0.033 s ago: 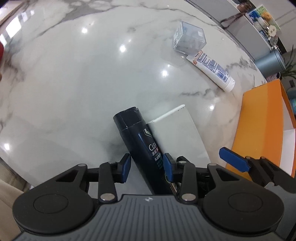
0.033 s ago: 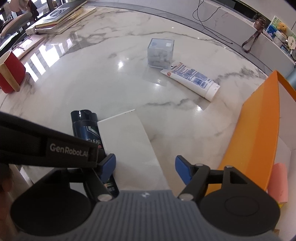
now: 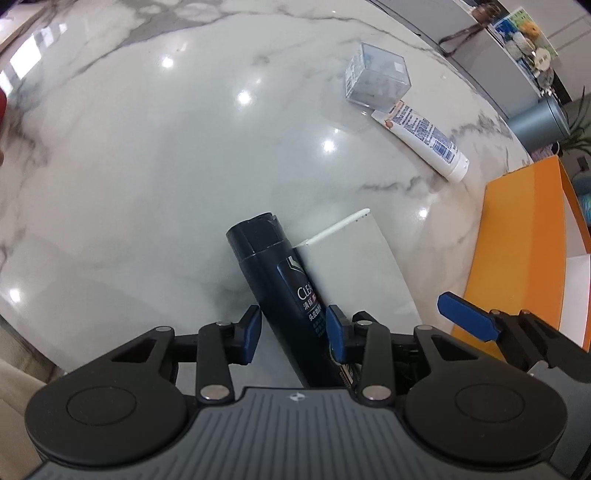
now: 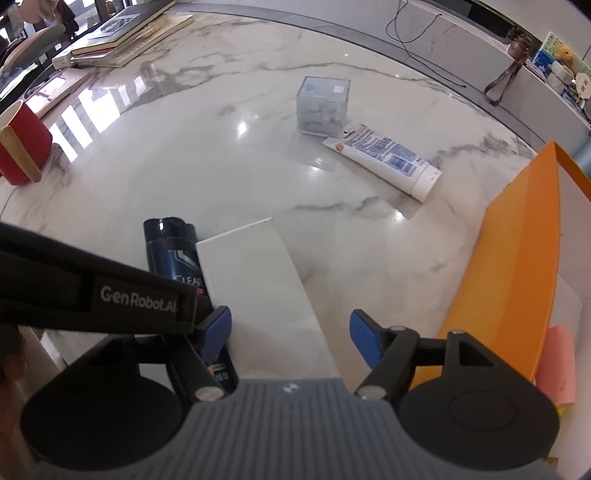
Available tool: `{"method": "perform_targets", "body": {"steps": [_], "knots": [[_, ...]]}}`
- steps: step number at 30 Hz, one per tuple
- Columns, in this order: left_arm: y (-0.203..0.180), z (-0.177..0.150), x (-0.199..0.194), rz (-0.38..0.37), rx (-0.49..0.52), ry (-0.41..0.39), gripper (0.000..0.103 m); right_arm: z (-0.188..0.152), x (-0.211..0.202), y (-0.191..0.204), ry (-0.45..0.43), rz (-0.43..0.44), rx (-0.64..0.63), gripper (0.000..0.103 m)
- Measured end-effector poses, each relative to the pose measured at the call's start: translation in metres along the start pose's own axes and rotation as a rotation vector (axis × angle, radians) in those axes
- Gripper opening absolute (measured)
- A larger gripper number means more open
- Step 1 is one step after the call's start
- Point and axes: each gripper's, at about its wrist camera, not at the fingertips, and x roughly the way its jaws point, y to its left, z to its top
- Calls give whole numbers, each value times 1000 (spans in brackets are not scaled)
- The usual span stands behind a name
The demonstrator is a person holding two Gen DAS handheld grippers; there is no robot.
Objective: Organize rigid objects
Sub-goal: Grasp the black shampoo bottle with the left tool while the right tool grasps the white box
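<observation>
A dark shampoo bottle (image 3: 273,273) lies on the marble table, cap pointing away, with a flat white box (image 3: 354,266) against its right side. My left gripper (image 3: 293,332) straddles the bottle's lower body, and both blue pads rest against its sides. In the right wrist view the white box (image 4: 258,280) lies between the fingers of my right gripper (image 4: 291,336). Those jaws are opening, with a gap on each side of the box. The bottle (image 4: 173,254) shows to its left, partly hidden by the left gripper's body (image 4: 92,291).
Farther back stand a clear cube box (image 4: 323,107) with white pieces inside and a white tube (image 4: 384,158) lying flat. An open orange box (image 4: 517,258) at the right holds a pink item (image 4: 557,365). A red mug (image 4: 20,144) and stacked books (image 4: 118,33) sit far left.
</observation>
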Motion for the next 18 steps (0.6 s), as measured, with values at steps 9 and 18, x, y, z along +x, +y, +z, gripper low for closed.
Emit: {"method": "perform_targets", "body": {"steps": [9, 18], "knots": [[7, 1, -3, 5, 49, 5, 50, -10, 16, 14, 36, -35, -46, 71], [0, 1, 10, 20, 111, -12, 54, -11, 18, 6, 43, -41, 20, 70]]}}
